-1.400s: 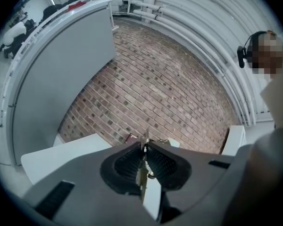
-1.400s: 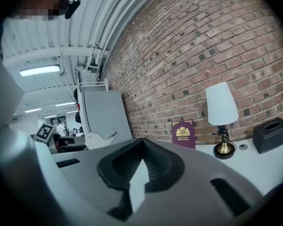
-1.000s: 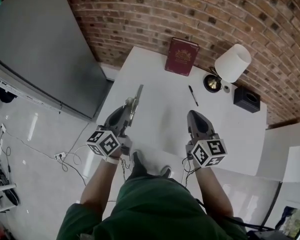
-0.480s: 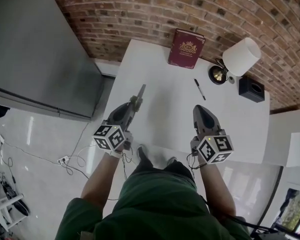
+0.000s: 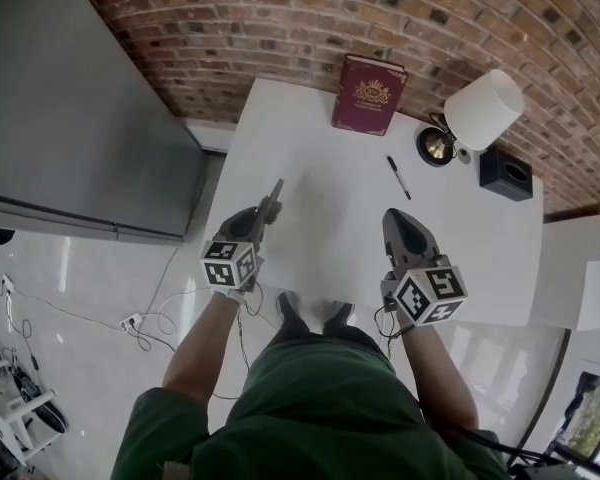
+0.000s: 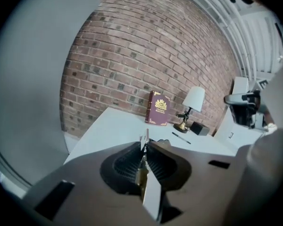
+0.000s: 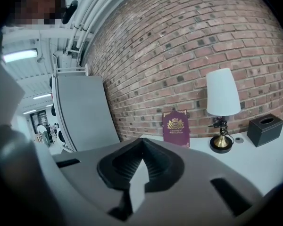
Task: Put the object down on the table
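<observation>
My left gripper [image 5: 261, 213] is shut on a thin flat metal object [image 5: 274, 195], grey with a brassy part, which sticks out past the jaws over the left part of the white table [image 5: 320, 158]. In the left gripper view the object [image 6: 144, 139] shows edge-on, pinched between the closed jaws of the left gripper [image 6: 145, 148]. My right gripper [image 5: 396, 218] hovers over the table's near right part, shut with nothing in it. In the right gripper view, the right gripper [image 7: 142, 143] has its jaws meeting with nothing between them.
A maroon book [image 5: 368, 94] leans at the brick wall at the table's far side. A white-shaded lamp [image 5: 483, 108] with a brass base, a black box [image 5: 506, 175] and a pen [image 5: 399, 178] are at the far right. A large grey panel [image 5: 70, 118] stands left of the table.
The left gripper with the metal object has shifted a little toward the table's near left edge. The right gripper has hardly moved. The head view has swung slightly.
</observation>
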Demonstrator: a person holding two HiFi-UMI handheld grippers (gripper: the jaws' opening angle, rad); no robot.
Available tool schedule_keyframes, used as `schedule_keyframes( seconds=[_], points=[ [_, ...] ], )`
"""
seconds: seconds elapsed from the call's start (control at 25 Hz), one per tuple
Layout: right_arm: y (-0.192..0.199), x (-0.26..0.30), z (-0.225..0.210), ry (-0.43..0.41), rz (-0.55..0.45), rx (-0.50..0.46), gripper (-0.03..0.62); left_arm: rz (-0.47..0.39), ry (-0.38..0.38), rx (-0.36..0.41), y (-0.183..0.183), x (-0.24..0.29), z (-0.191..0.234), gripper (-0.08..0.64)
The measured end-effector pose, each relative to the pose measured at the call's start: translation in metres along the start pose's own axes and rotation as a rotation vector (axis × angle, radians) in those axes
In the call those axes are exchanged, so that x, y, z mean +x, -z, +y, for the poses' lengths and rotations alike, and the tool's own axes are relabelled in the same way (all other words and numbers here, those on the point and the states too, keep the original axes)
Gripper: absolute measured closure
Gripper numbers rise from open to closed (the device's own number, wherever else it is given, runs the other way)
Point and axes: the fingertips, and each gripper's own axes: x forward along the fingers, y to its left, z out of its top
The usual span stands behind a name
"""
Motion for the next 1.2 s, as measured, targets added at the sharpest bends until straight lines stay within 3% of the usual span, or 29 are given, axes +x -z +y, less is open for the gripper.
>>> schedule_keyframes(
  seconds=[0.24,0.56,0.84,0.96,1.2],
  points=[
    [0.003,-0.001,-0.013,0.001,0.019,0.006,0.591,0.063,-0.052,0.111,0.022,0.018,0.004,0.525],
    [0.008,-0.001,-0.018,0.001,0.027,0.026,0.591,0.080,-0.034,0.126,0.041,0.029,-0.004,0.523],
    [0.020,0.001,-0.013,-0.009,0.052,0.038,0.591,0.108,-0.031,0.196,0.056,0.031,-0.004,0.523],
    [0.025,-0.001,-0.015,-0.005,0.059,0.046,0.589,0.112,-0.049,0.273,0.062,0.034,0.000,0.523],
    [0.034,-0.005,-0.014,0.001,0.071,0.057,0.591,0.170,-0.056,0.507,0.073,0.032,-0.011,0.523]
  ],
)
